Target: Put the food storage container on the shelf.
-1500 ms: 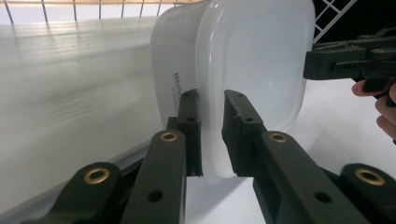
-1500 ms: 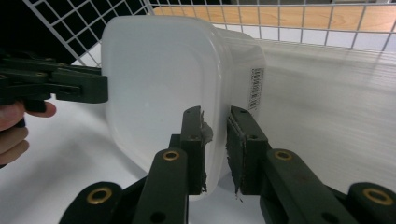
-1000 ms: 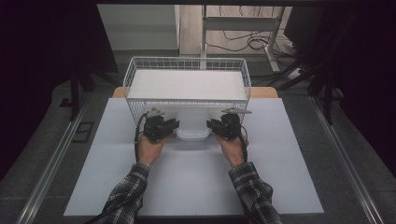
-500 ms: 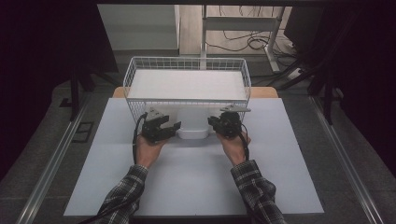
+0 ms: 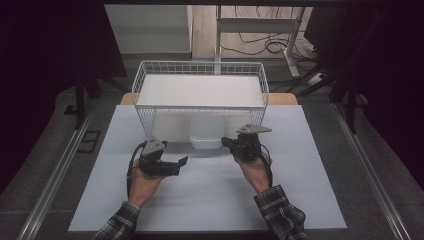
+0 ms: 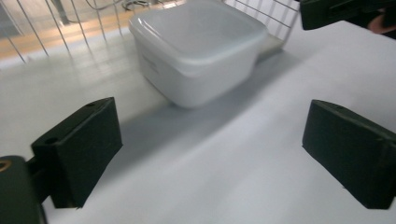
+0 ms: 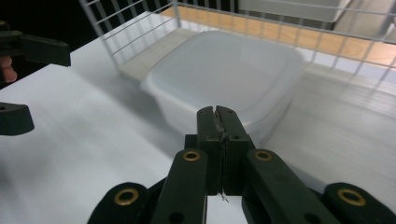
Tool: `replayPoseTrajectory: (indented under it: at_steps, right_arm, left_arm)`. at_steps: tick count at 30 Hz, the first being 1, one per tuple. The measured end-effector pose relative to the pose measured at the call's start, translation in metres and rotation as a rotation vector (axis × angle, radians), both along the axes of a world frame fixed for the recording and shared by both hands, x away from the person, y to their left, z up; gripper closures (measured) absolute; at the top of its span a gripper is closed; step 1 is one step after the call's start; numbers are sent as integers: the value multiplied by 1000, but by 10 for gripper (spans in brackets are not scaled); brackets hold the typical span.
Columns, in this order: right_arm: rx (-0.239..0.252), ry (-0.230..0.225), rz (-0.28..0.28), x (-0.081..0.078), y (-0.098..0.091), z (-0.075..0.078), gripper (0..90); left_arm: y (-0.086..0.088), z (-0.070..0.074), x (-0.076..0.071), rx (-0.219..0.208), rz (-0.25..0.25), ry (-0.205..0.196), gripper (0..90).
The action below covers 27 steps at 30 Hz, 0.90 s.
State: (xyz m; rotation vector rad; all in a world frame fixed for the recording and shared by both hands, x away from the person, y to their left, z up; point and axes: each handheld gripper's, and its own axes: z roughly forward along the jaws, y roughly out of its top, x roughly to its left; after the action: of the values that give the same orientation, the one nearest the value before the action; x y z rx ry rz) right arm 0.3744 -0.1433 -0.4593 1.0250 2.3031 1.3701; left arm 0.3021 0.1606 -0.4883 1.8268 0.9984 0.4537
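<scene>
From the high view, we're looking down on the white bench (image 5: 210,200) with a white wire basket (image 5: 200,70) standing at its far side. A white lidded plastic box (image 5: 206,136) sits tucked half under the basket's near edge, on the bench. Our left gripper (image 5: 176,165) hovers off to the left, clear of the box; our right gripper (image 5: 227,143) sits just beside the box's right corner, probably placed to nudge it.

Over to the left gripper view: the jaws have just been opening and now stand spread wide, nothing between them but bare bench. The box (image 6: 198,51) lies ahead, well apart, under the basket wires (image 6: 56,28). It looks like a let-go and pull-away, leaving room for the other hand.

Now the right gripper view: our right gripper (image 7: 218,112) is clenched tight, pads pressed together, gripping nothing, its tip close against the box (image 7: 224,74). A closed tip makes a firm pusher, we'd judge.
</scene>
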Motion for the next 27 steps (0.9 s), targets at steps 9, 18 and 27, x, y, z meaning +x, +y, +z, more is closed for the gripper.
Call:
replayPoseTrajectory:
  at_steps: [9, 18, 27]
  right_arm:
    - [-30, 12, 41, -11, 7, -14, 887]
    - [-61, 44, 70, -5, 27, -32, 888]
    - [-78, 53, 49, 19, 44, -43, 889]
  left_arm:
    - [8, -17, -44, 15, -8, -18, 5]
    - [22, -25, -82, -3, -29, -29, 0]
    - [25, -30, -90, -39, -30, -96, 2]
